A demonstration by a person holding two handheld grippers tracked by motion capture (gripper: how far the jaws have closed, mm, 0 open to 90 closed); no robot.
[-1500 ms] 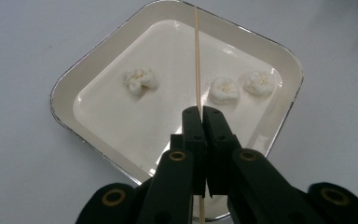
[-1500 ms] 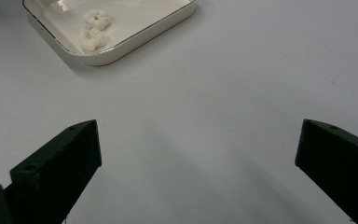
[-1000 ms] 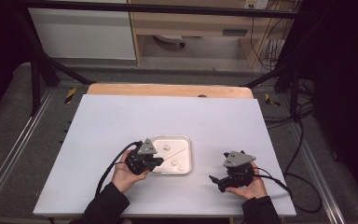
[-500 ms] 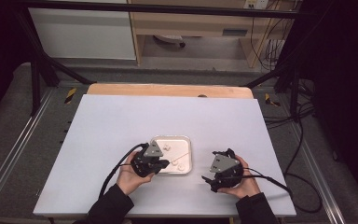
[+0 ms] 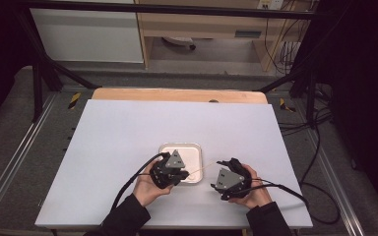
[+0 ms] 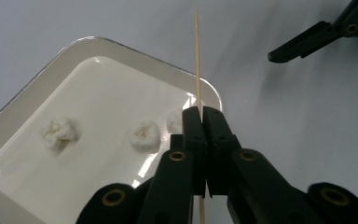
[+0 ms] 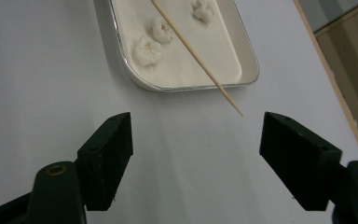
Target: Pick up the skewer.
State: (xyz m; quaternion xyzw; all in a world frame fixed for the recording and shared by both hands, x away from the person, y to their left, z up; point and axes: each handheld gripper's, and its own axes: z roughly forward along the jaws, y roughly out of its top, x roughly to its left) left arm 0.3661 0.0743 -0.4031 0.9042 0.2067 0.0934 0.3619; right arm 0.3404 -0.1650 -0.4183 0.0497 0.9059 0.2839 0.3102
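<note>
Left gripper view: my left tongs clench a skewer beside the tray of three dumplings; my right tongs, just closing, stand released, nothing between, on bare desk.

You're working at a pale grey-white surface with a wooden strip along its far edge. Grey carpeted floor surrounds it, black frame bars rise beside it, and a white cabinet stands behind. Cables trail on your right.

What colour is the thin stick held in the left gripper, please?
Pale tan, like bare wood; the stick shows best in the left gripper view.
</note>
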